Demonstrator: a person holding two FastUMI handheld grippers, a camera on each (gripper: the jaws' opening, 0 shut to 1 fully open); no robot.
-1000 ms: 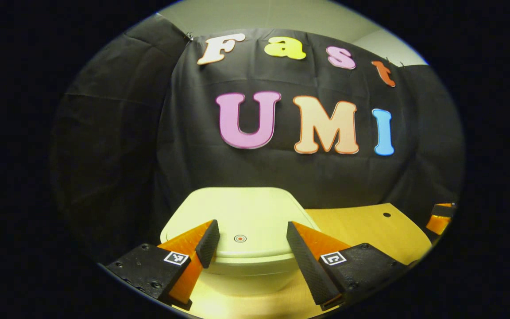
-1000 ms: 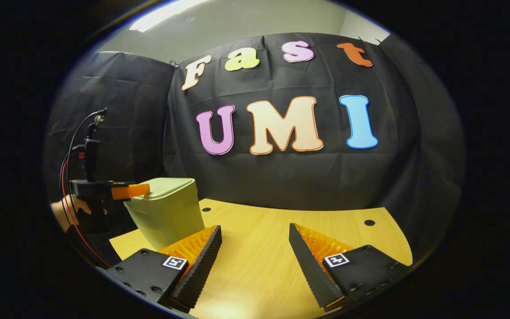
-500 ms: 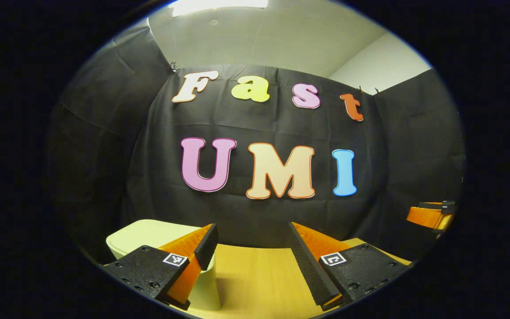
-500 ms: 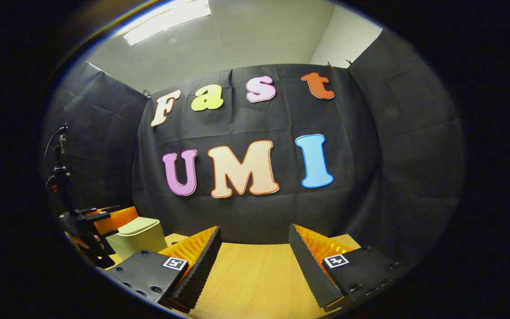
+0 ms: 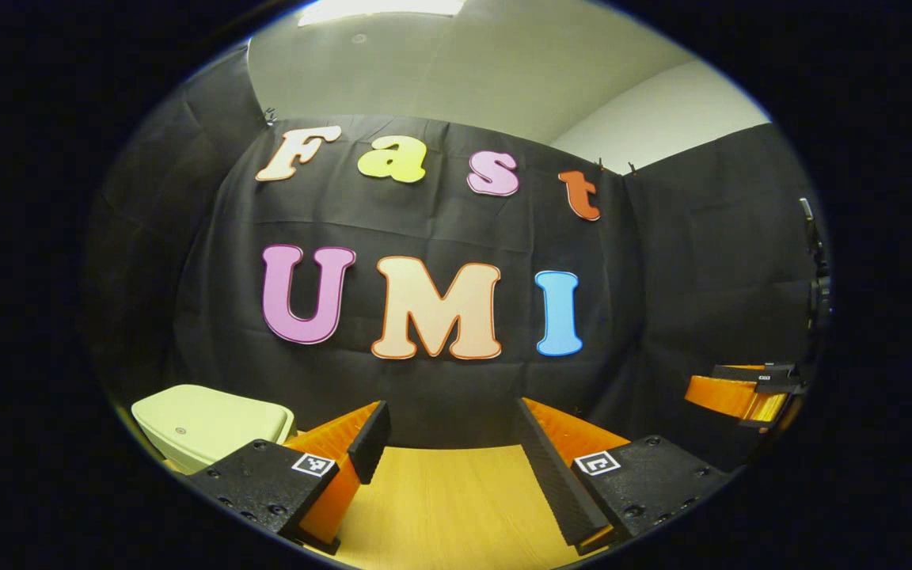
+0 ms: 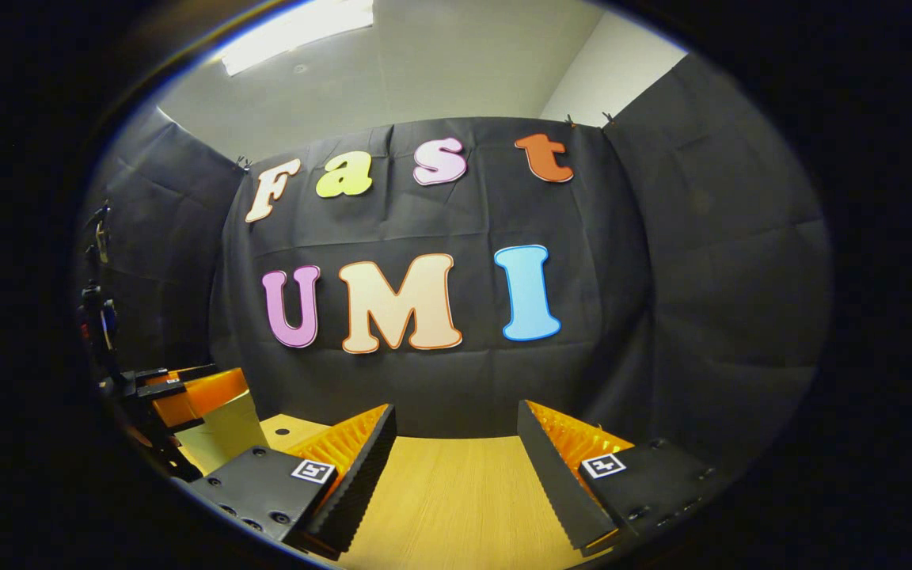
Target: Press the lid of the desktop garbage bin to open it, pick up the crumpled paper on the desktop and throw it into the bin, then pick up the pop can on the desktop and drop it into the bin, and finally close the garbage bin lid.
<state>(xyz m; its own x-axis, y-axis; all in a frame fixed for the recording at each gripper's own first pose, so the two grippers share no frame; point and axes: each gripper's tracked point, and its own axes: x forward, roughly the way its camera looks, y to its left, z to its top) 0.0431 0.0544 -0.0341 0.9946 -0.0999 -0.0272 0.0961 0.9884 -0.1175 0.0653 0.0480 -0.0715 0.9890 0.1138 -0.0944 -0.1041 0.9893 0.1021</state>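
Over the wooden desk (image 5: 440, 491) I hold my left gripper (image 5: 448, 443) and right gripper (image 6: 456, 447) wide apart, gripping nothing; the garbage bin (image 5: 203, 419) sits lid-down at far left

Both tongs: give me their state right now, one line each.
Left tongs: open, holding nothing, above the wooden desktop.
Right tongs: open, holding nothing.

Dim booth; ceiling light (image 6: 298, 32) glares overhead; fisheye bends edges; frames sharp.
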